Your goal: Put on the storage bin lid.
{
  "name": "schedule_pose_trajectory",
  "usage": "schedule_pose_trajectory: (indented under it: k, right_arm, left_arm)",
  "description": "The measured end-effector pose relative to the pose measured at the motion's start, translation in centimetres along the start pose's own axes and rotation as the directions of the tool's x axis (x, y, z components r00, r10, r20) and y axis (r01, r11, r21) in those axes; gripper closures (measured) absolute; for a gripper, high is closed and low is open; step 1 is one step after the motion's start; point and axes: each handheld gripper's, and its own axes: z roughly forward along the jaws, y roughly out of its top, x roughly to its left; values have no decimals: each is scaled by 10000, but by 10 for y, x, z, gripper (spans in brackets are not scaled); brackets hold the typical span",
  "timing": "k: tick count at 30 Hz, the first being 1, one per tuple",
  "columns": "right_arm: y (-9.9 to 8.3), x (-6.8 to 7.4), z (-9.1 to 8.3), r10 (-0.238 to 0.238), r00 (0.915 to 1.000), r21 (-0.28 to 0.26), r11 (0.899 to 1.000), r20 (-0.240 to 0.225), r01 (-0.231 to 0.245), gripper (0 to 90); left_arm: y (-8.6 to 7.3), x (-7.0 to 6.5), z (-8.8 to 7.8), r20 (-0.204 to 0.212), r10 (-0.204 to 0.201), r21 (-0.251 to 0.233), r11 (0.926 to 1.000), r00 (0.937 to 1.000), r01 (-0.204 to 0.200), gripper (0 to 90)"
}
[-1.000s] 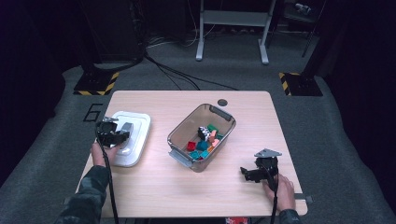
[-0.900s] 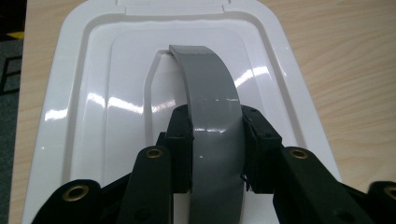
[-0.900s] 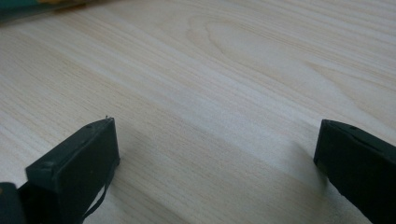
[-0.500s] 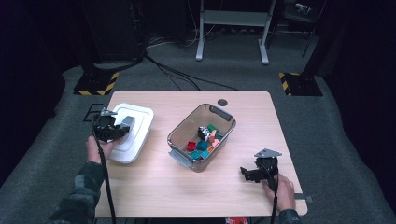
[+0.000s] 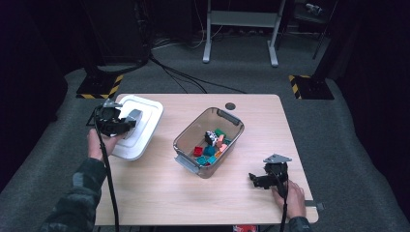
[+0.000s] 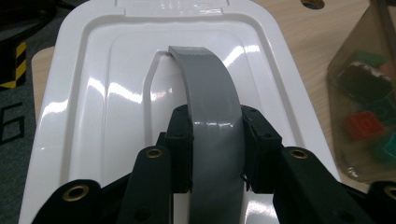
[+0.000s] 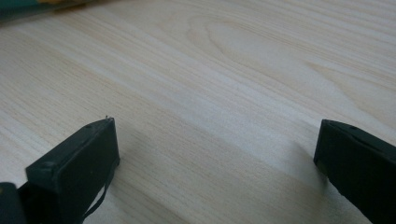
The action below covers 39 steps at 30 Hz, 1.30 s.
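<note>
Lid point(image 6: 140, 93), white plastic with a grey arched handle point(image 6: 212, 107), is held at the left end of the bench point(image 5: 251, 121), apparently raised off the surface and tilted; whether its far edge touches the wood cannot be settled from the high view. Left claw point(image 6: 215, 149) is clamped across the handle, pads pressed on both sides. Step in hand is judged to be the carrying of the lid towards the open bin point(image 5: 186, 140), a smoky clear tub at bench centre with coloured blocks point(image 5: 212, 145) inside. Next move calls for the lid to be brought across, levelled and squared to the rim, then lowered so the corners seat. Right claw point(image 7: 215, 154) is seen with jaws wide apart, nothing between them, just above bare wood near the front right corner. The lid's near edge is hidden behind the left claw, and the bin's latches are too small to be read.
</note>
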Motion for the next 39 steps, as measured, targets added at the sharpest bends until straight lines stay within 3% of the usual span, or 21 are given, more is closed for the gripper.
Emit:
schedule_pose_trajectory:
  k: [4, 16, 22, 28, 39]
  right_arm:
    - [0, 0, 0, -3, 10000, 1, 10000, 1, 3, 0]
    - [0, 0, 0, -3, 10000, -5, 10000, -1, 3, 0]
    - [0, 0, 0, -4, 10000, -5, 10000, 0, 4, 0]
    - [0, 0, 0, -3, 10000, 0, 10000, -1, 3, 0]
    - [0, 0, 0, 0, 10000, 1, 10000, 2, 0, 0]
  left_arm:
    - [13, -6, -5, 19, 173, -102, 9998, 9998, -173, 676]
    - [52, -36, -18, 729, 991, -66, 9951, 9924, -989, 675]
    - [64, -52, -16, 975, 1157, -130, 9933, 9885, -1150, 676]
    - [74, -70, -14, 1363, 1438, -151, 9896, 9802, -1430, 675]
    - [85, -106, -7, 1866, 1557, -234, 9878, 9700, -1541, 675]
